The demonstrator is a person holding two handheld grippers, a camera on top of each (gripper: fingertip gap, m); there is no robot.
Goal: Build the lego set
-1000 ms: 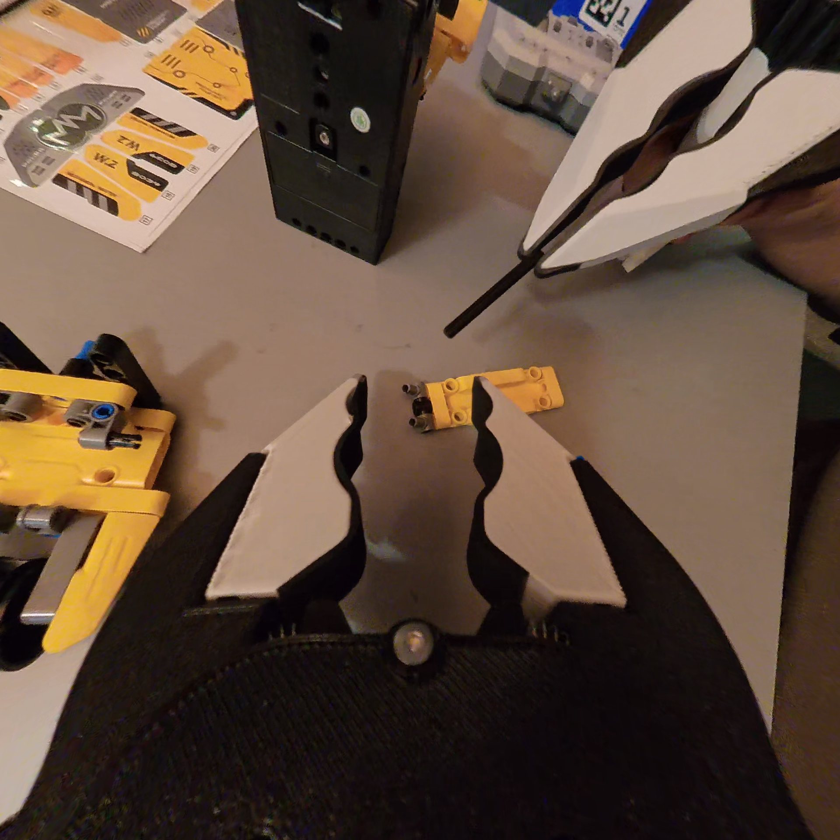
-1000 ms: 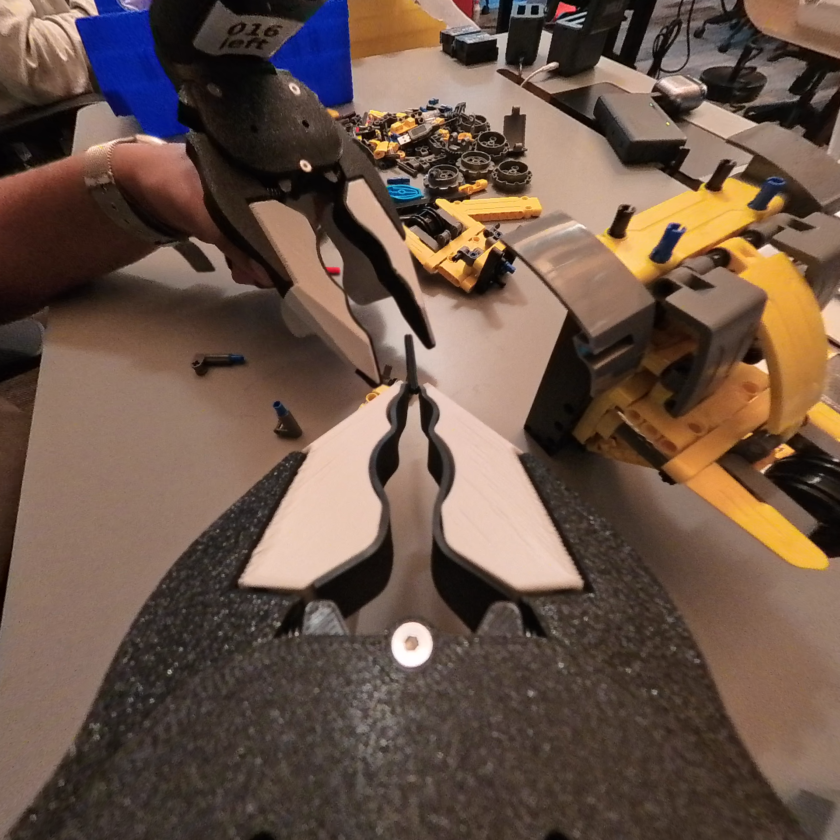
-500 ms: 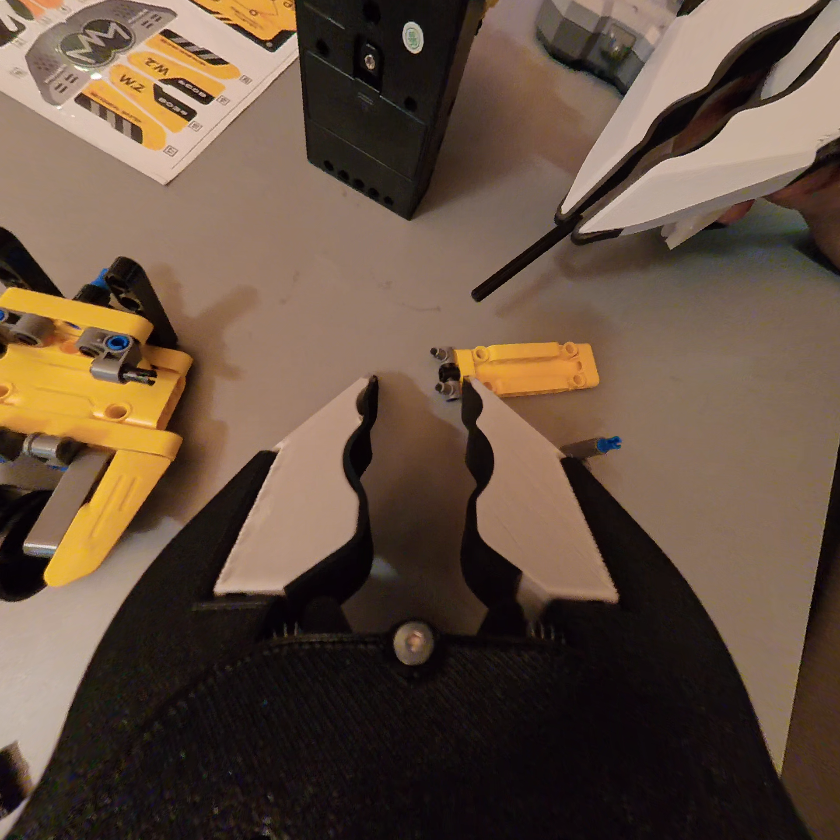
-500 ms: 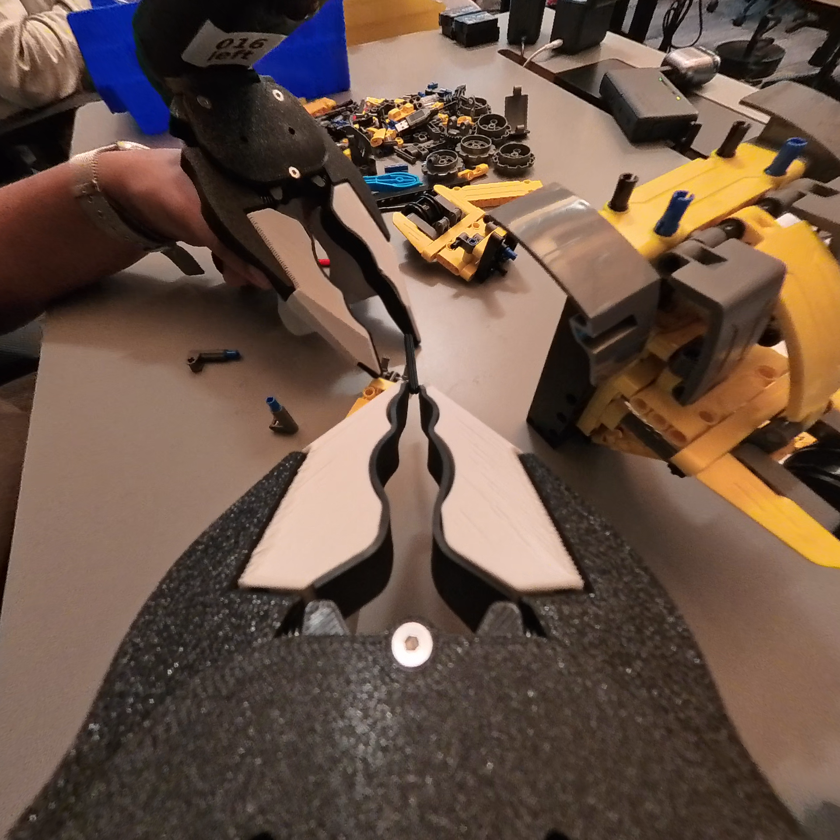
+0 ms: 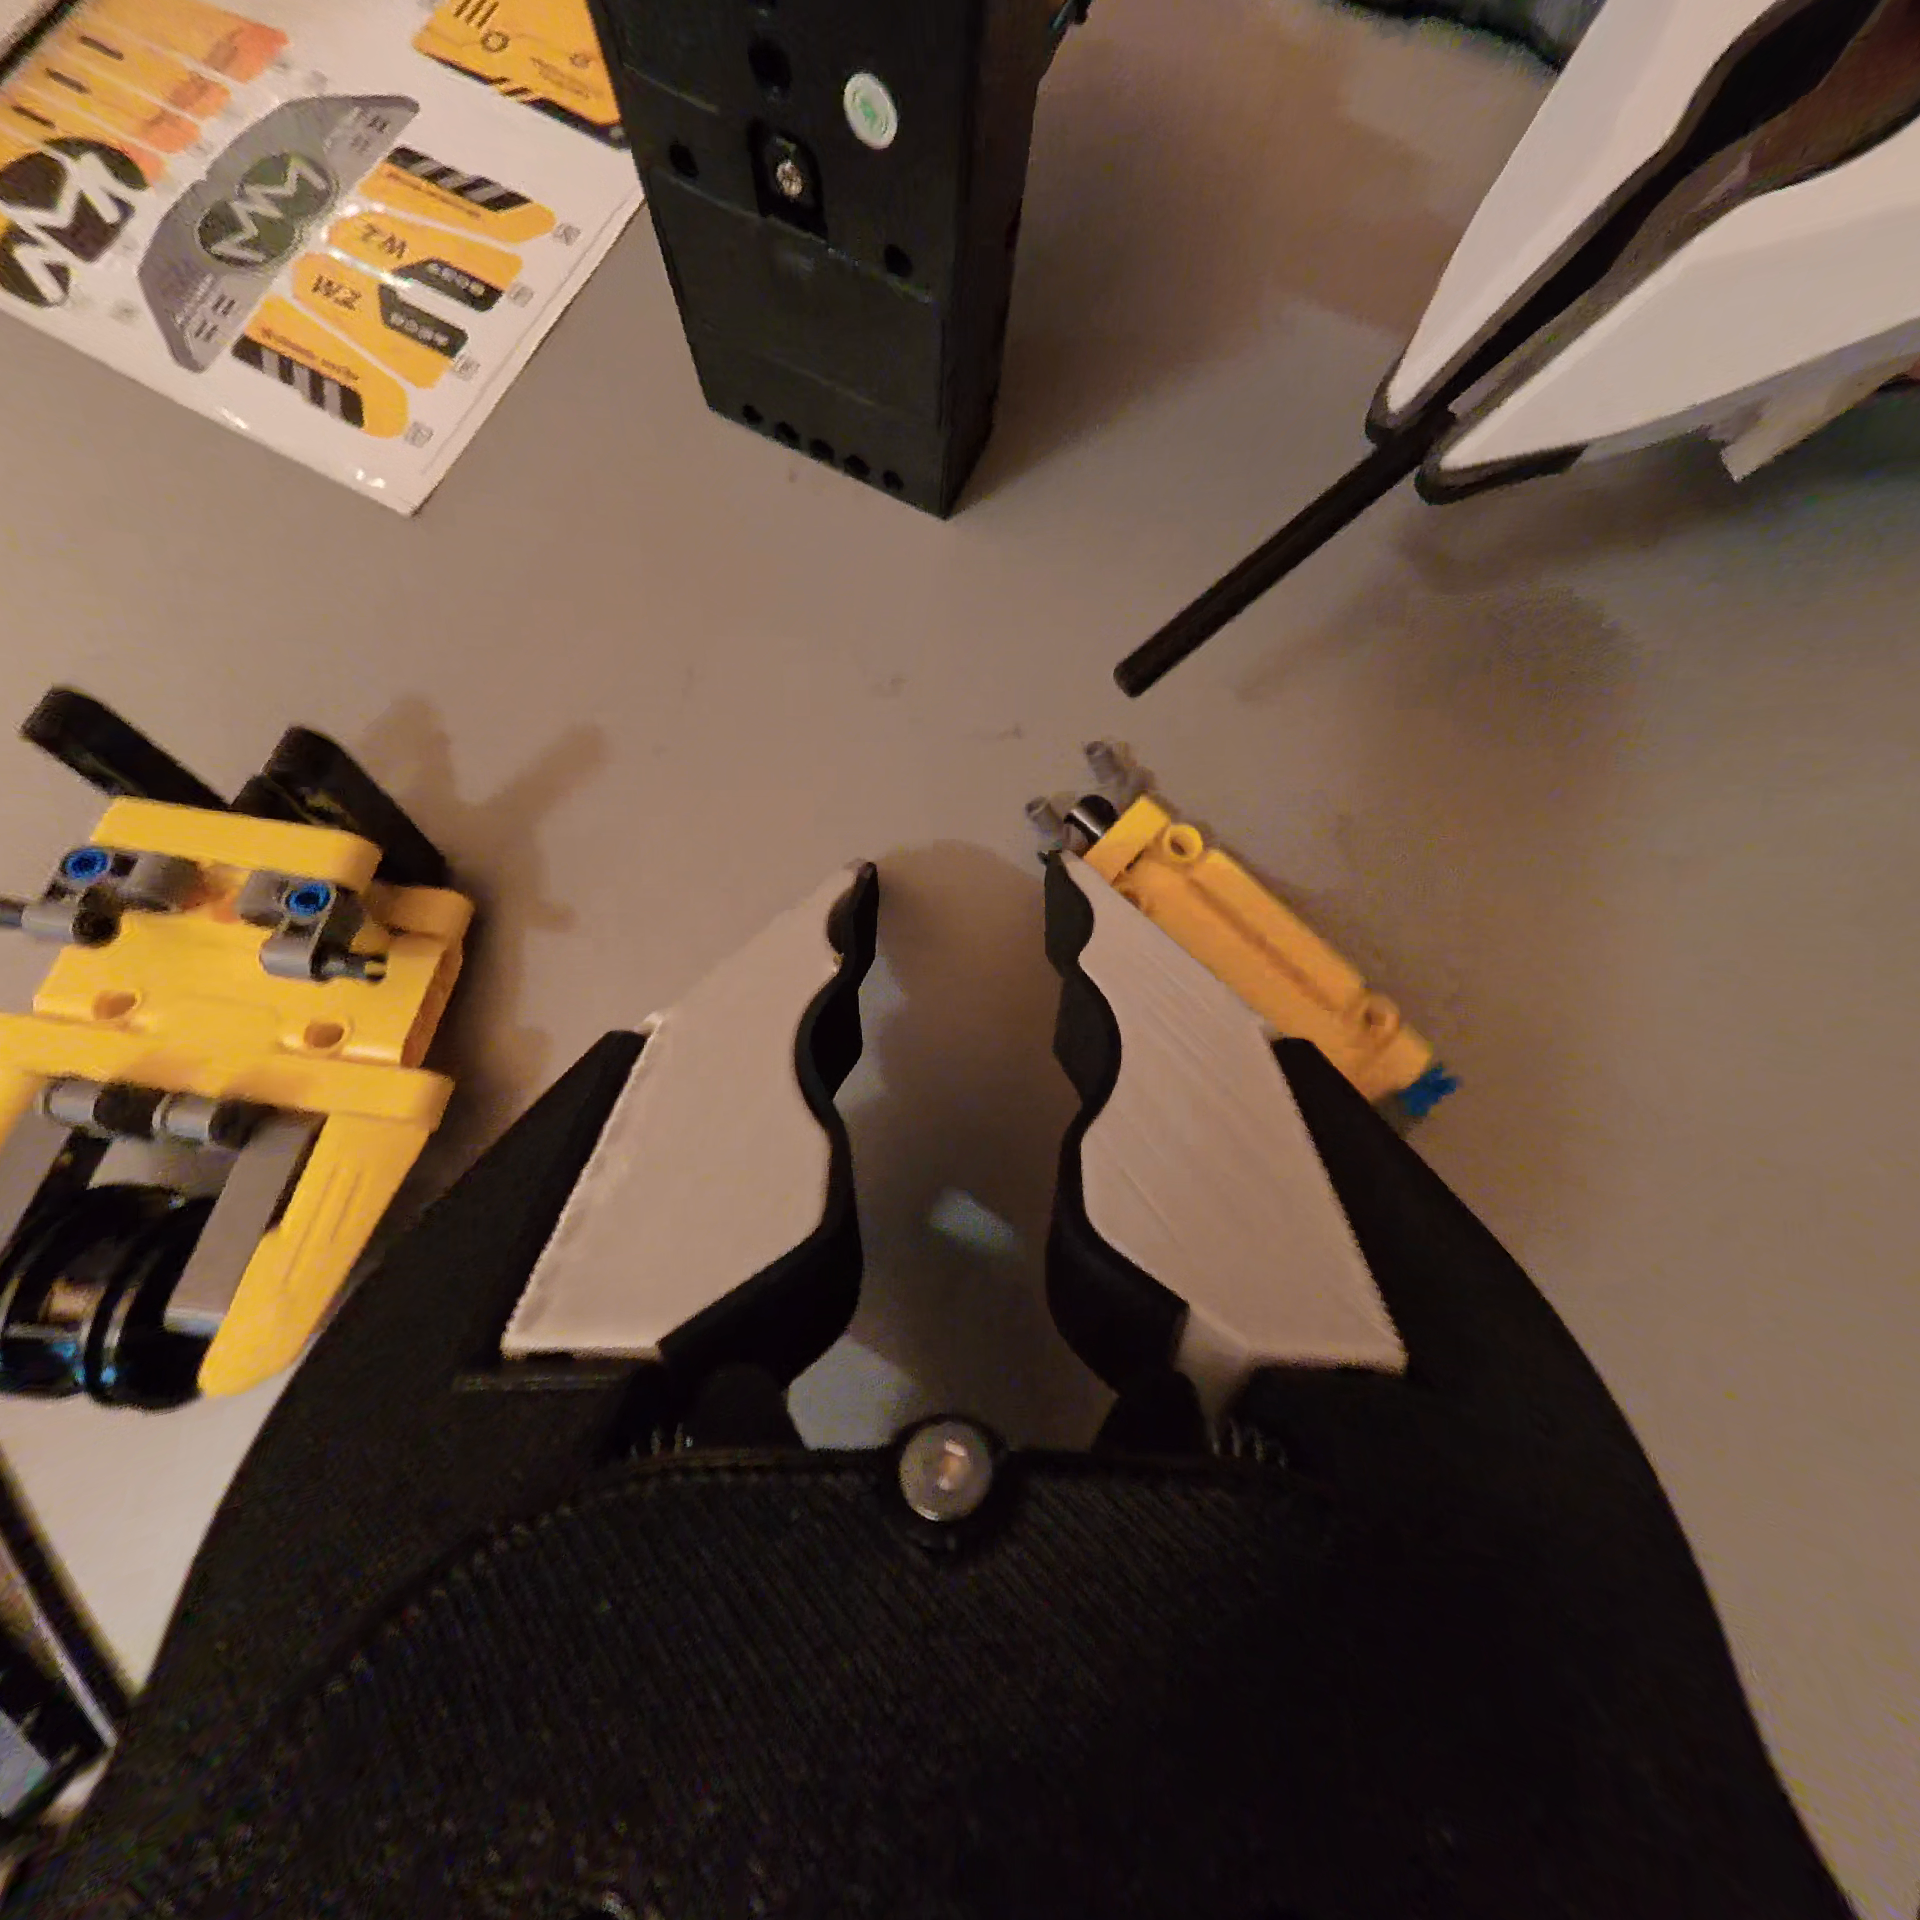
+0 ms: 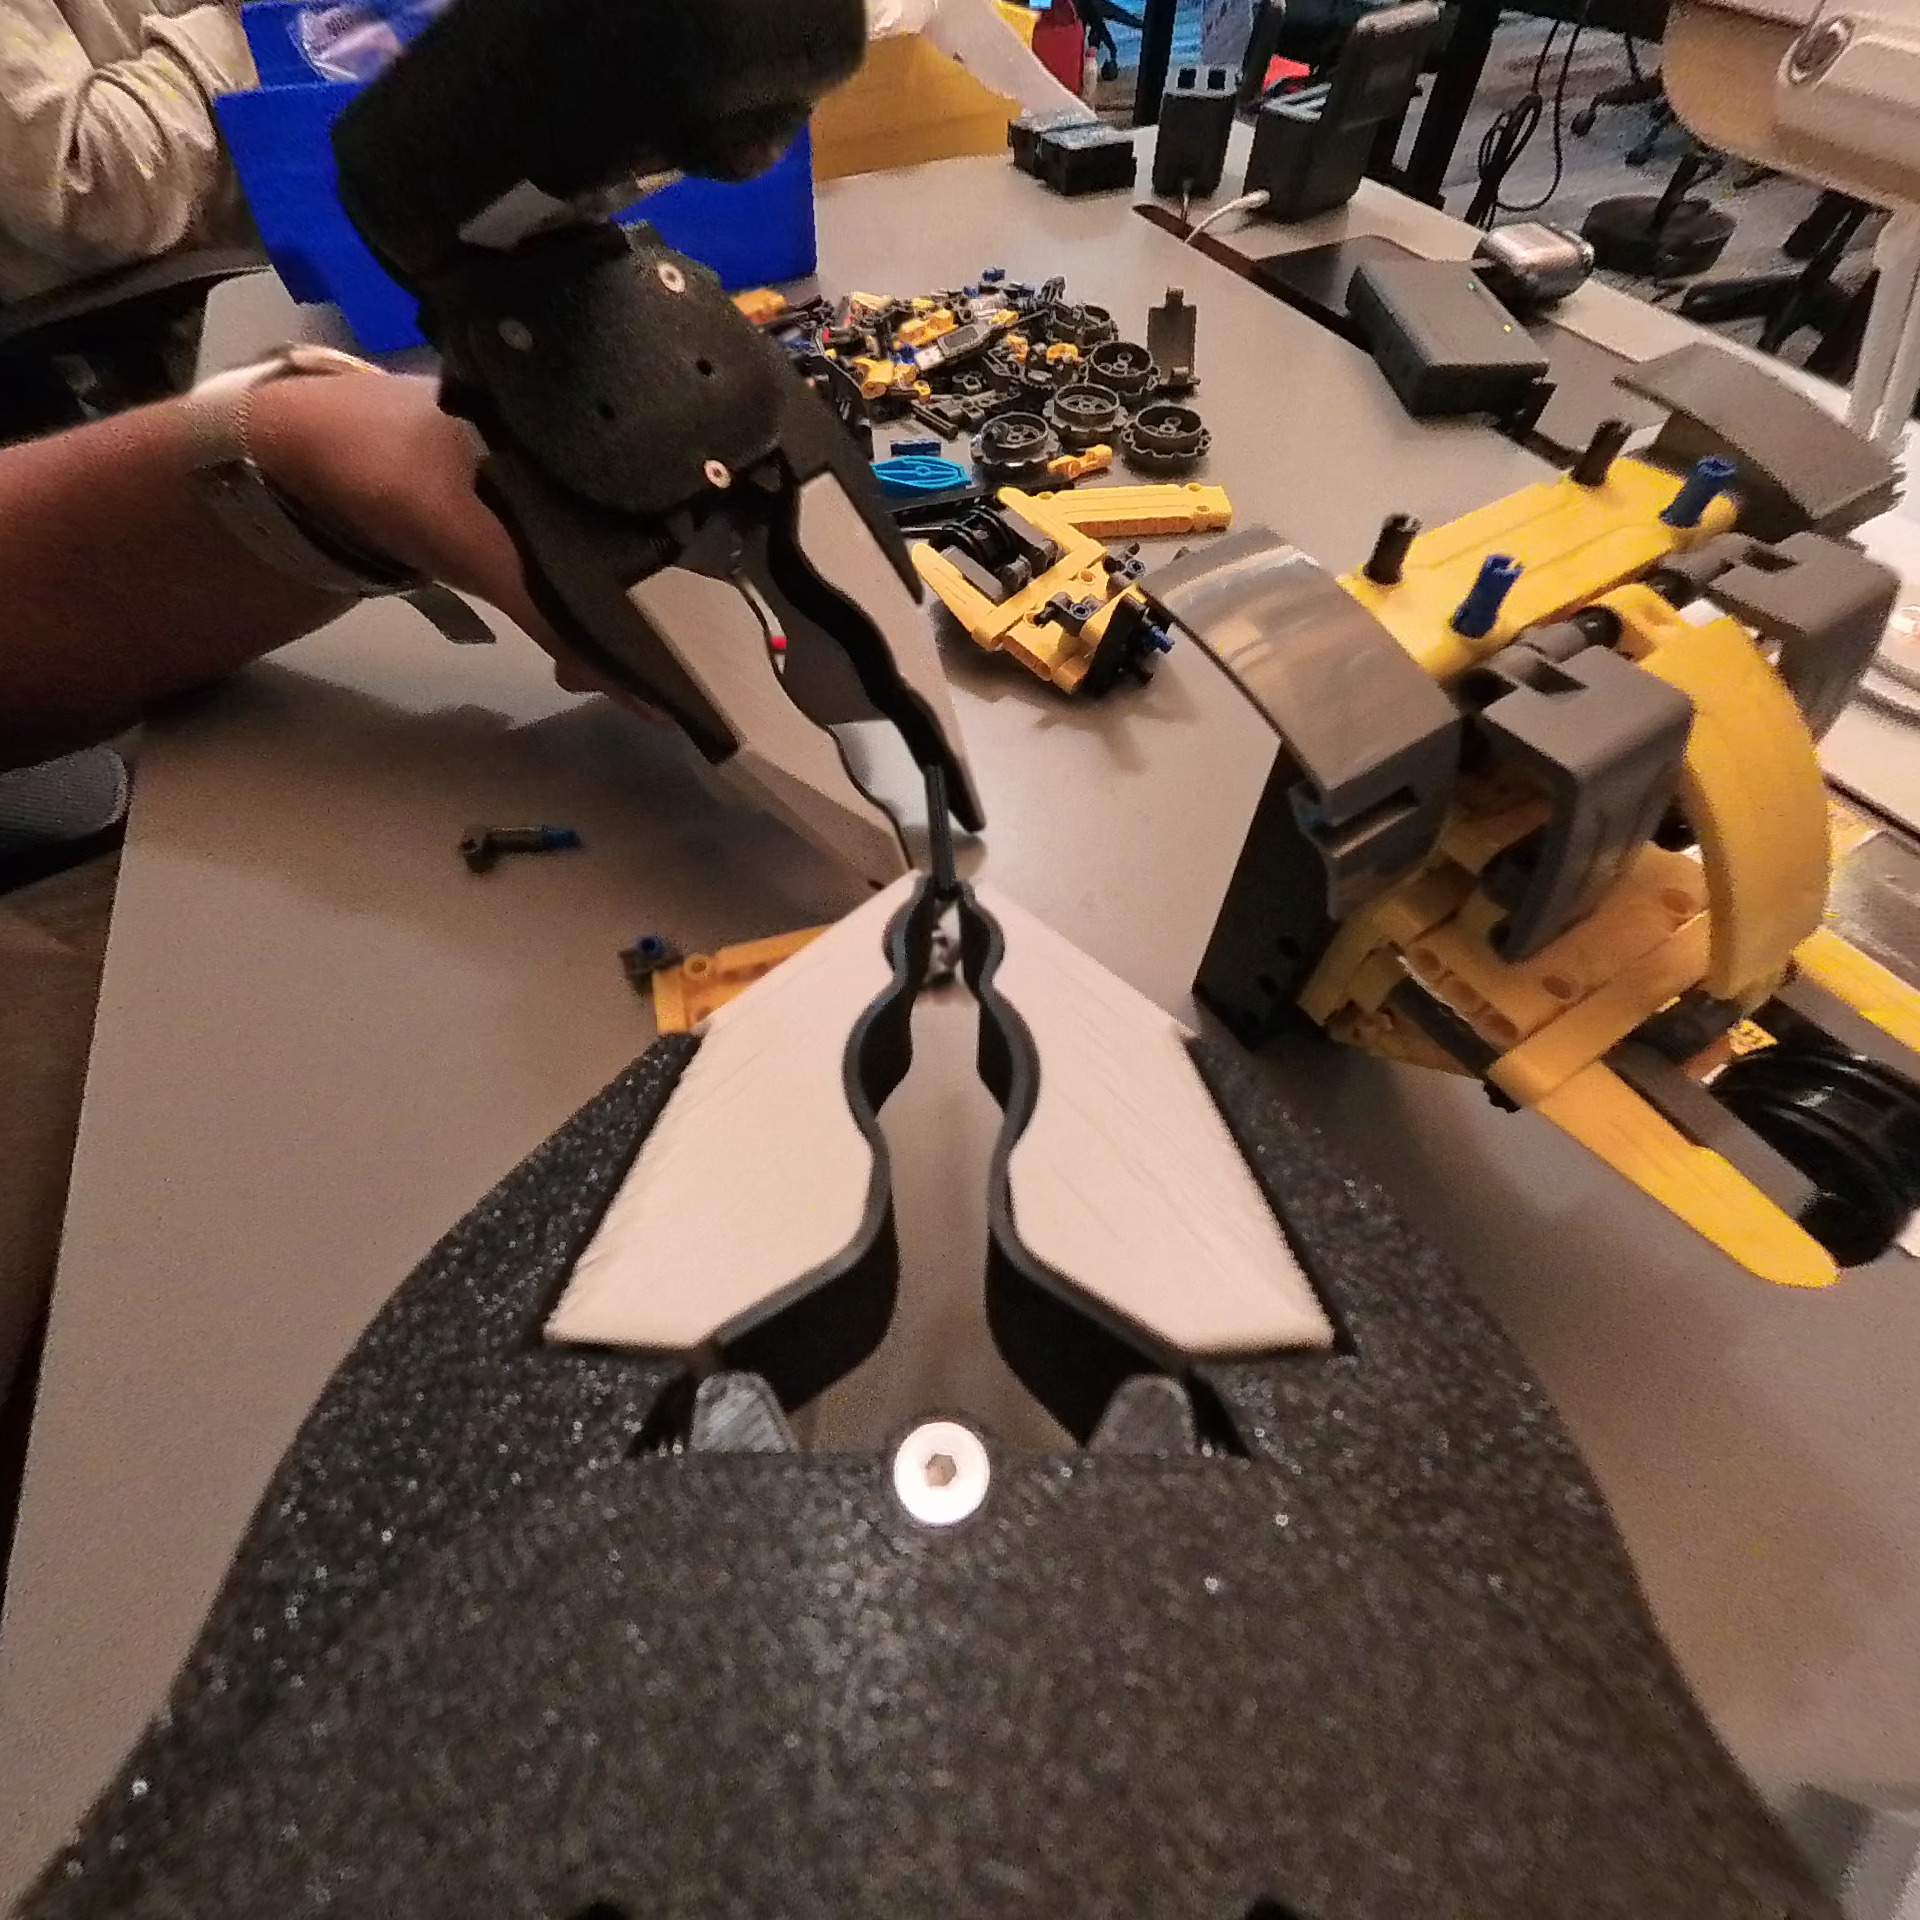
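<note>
My left gripper (image 5: 956,878) is open and empty, low over the grey table (image 5: 727,644). A yellow beam (image 5: 1247,940) with grey pins at its far end lies slanted along the outside of its right finger, touching it. My right gripper (image 6: 940,899) is shut on a thin black axle (image 6: 940,821), which points toward the left gripper's tips. In the left wrist view the axle (image 5: 1268,571) sticks out of the right gripper (image 5: 1418,442) and ends just above the beam. The beam also shows in the right wrist view (image 6: 717,971), partly hidden by my fingers.
A yellow and grey brick vehicle (image 6: 1507,935) stands to the right, and also shows in the left wrist view (image 5: 229,997). A black box (image 5: 831,260) and a sticker sheet (image 5: 260,208) lie beyond. A pile of loose parts (image 6: 1018,374), a blue bin (image 6: 312,208) and a small pin (image 6: 514,840) are on the table. Across from one pair of fingers to the other is roughly 9 cm.
The yellow beam has turned from lying crosswise to slanting along the left gripper's right finger, its near end now by a blue pin. The right gripper still holds the axle.
</note>
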